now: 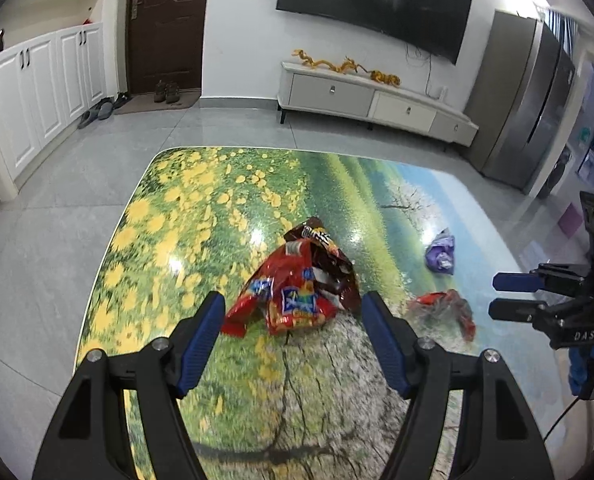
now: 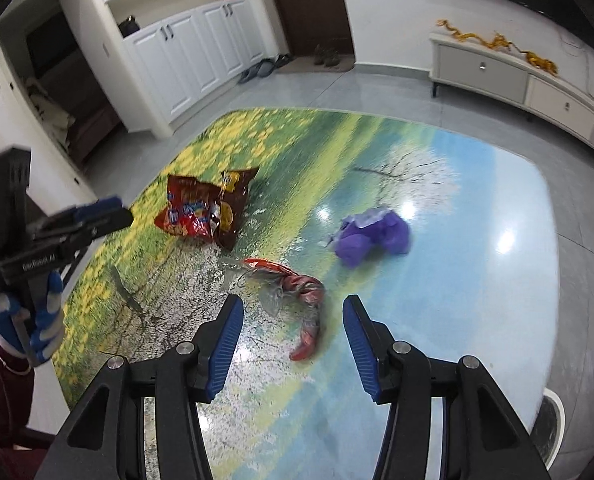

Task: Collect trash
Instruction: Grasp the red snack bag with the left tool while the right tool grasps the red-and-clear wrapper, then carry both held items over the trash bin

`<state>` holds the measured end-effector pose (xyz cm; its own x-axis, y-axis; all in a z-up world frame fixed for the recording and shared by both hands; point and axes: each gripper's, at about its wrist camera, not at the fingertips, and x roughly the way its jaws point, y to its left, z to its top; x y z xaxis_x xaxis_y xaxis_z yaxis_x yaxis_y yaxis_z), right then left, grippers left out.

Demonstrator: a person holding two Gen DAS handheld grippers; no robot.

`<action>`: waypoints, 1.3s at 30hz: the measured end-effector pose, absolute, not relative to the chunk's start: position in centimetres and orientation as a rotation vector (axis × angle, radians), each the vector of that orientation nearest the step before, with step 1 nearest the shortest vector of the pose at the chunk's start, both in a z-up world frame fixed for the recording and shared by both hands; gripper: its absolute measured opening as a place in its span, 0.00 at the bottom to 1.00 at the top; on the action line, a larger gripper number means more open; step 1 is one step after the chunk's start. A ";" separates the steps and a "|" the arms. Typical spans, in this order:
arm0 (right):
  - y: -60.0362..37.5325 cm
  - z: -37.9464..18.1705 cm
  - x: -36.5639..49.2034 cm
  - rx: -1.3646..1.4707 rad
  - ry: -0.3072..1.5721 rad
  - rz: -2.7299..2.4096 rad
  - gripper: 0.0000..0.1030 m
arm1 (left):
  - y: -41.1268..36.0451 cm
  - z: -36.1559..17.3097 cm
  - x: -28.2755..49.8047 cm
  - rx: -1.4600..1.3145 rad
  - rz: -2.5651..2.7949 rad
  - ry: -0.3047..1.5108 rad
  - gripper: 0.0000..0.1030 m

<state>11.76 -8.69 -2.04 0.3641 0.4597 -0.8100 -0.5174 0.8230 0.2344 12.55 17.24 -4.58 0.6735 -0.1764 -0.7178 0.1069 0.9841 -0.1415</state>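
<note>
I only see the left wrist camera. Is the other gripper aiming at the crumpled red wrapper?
Observer: Yes. In the right wrist view the crumpled red wrapper lies right in front of the right gripper. The jaws stand open and nothing is gripped.
Operator: And who is holding my gripper?
Observer: A hand in a blue-and-white glove holds the left gripper, off to the left side of that view.
</note>
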 end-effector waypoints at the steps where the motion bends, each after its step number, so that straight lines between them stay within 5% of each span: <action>1: -8.4 -2.4 12.1 -0.076 1.026 0.632 0.49 | 17.0 -4.8 13.2 -0.073 -0.155 0.822 0.67; 15: -6.8 -5.1 13.7 -0.166 1.061 0.693 0.51 | 17.4 -8.6 17.8 -0.072 -0.152 0.928 0.66; 21: -6.5 -5.8 13.8 -0.211 1.067 0.685 0.51 | 17.7 -9.6 18.1 -0.104 -0.165 0.955 0.48; 30: -7.0 -6.8 12.7 -0.224 1.074 0.669 0.15 | 17.3 -9.2 16.5 -0.109 -0.188 0.938 0.21; 39: -7.9 -5.1 10.5 -0.174 1.032 0.670 0.13 | 17.5 -8.3 13.5 -0.144 -0.201 0.913 0.13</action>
<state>10.53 -7.88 -5.09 0.3354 0.4316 -0.8374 -0.5894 0.7896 0.1709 13.48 17.47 -8.31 0.5949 -0.2334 -0.7691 0.1117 0.9716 -0.2085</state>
